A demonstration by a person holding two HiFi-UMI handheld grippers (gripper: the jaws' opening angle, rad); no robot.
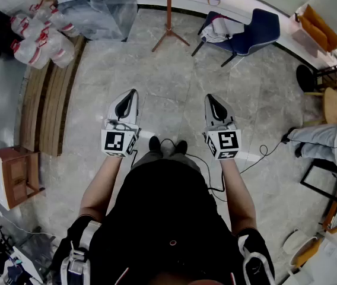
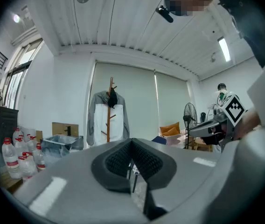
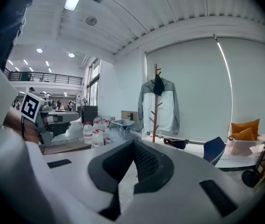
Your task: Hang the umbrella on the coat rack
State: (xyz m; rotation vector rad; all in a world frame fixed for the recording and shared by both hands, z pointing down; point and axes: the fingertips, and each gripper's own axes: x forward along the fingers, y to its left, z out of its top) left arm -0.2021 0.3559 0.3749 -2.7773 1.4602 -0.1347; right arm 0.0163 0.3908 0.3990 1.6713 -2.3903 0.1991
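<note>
The wooden coat rack (image 1: 168,16) stands far ahead on the grey stone floor. A grey and white jacket (image 2: 108,118) hangs on the coat rack (image 2: 111,107) (image 3: 156,104). A dark, long thing (image 3: 175,143), perhaps the umbrella, lies on the white ledge just right of the rack; I cannot make it out for certain. My left gripper (image 1: 133,92) (image 2: 131,141) and right gripper (image 1: 209,97) (image 3: 133,143) are held side by side in front of me, pointing toward the rack. Both are shut with nothing between the pads.
A blue chair (image 1: 248,33) with pale cloth on it stands right of the rack. Water bottles (image 1: 38,40), a clear plastic bin (image 1: 97,8) and wooden boards (image 1: 50,100) line the left. A seated person's legs (image 1: 320,138) are at the right, and a cable (image 1: 257,156) trails on the floor.
</note>
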